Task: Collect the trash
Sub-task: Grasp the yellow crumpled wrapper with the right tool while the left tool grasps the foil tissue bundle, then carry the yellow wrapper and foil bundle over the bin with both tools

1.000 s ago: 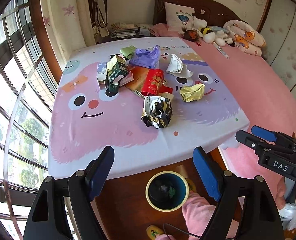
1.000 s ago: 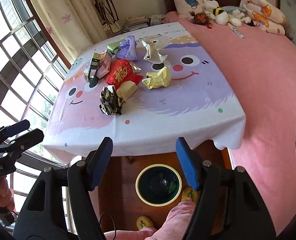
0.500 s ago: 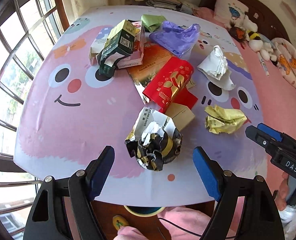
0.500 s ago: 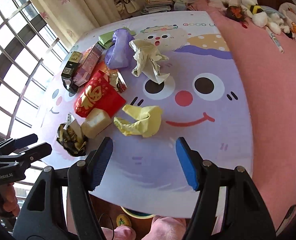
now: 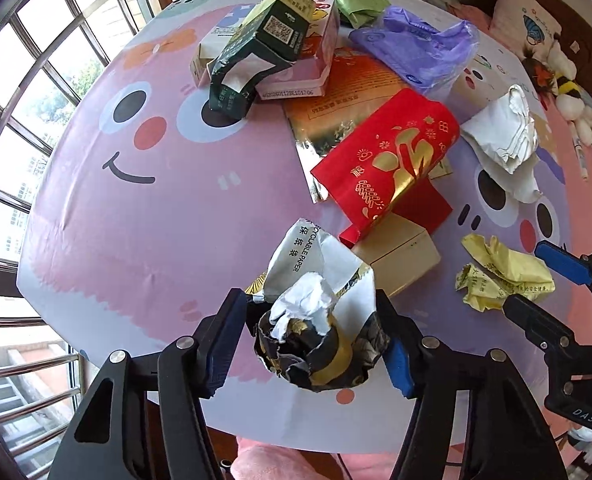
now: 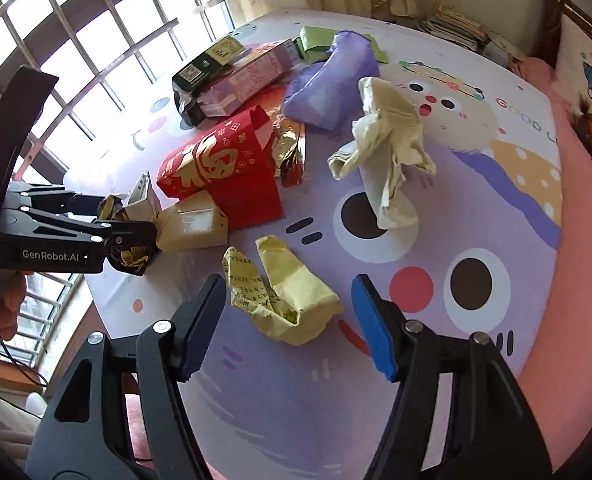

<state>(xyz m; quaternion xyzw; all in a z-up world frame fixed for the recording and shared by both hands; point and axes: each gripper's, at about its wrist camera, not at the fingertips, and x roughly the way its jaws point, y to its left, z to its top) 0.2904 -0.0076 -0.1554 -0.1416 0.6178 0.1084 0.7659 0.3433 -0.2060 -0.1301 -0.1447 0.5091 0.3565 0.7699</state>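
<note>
You have a table with a pink and purple cartoon-face cloth (image 5: 143,216). On it lie a crumpled black and gold wrapper (image 5: 316,344), a yellow paper ball (image 6: 283,300), a red packet (image 5: 388,164), a small tan box (image 5: 400,256), white crumpled paper (image 6: 388,148), a purple bag (image 5: 420,52) and a dark green carton (image 5: 255,44).

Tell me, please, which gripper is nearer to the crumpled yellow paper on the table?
Right. The right gripper has its open jaws on either side of the crumpled yellow paper. The left gripper is off to one side, its jaws around the black-and-gold wrapper.
</note>
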